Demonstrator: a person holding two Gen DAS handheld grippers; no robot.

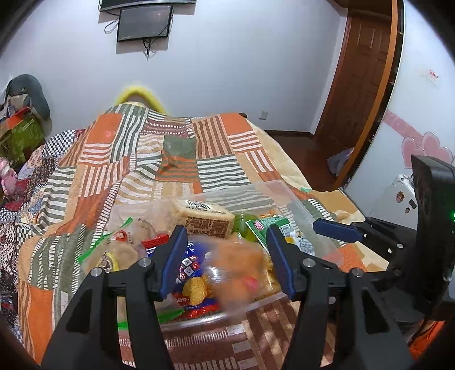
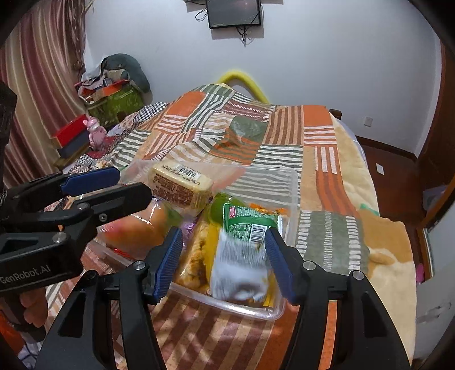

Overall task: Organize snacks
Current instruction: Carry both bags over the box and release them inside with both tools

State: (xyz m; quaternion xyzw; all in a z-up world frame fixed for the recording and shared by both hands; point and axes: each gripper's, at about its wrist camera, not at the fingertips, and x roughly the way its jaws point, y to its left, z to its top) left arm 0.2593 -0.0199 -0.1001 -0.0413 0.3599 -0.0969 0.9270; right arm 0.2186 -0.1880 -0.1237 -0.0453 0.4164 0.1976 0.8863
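Observation:
A clear plastic bin [image 1: 287, 196] [image 2: 290, 182] sits on the bed, full of snack packs. A cream block-shaped pack with a barcode [image 1: 204, 217] [image 2: 182, 182] lies at the back. A green pack [image 1: 270, 224] [image 2: 247, 222] lies to the right. My left gripper [image 1: 224, 256] is open over the bin; a blurred orange pack [image 1: 239, 273] [image 2: 142, 224] is between its fingers, apart from both pads. My right gripper [image 2: 224, 256] is open; a blurred white-grey pack [image 2: 241, 267] is between its fingers above the bin. A blue cracker pack [image 1: 193, 273] lies below the left gripper.
A striped patchwork blanket [image 1: 136, 159] [image 2: 321, 136] covers the bed. Loose packs lie outside the bin at the left [image 1: 122, 244]. Boxes and clutter stand far left [image 2: 113, 94]. A wooden door [image 1: 364, 71] is at the right. A screen [image 2: 233, 12] hangs on the wall.

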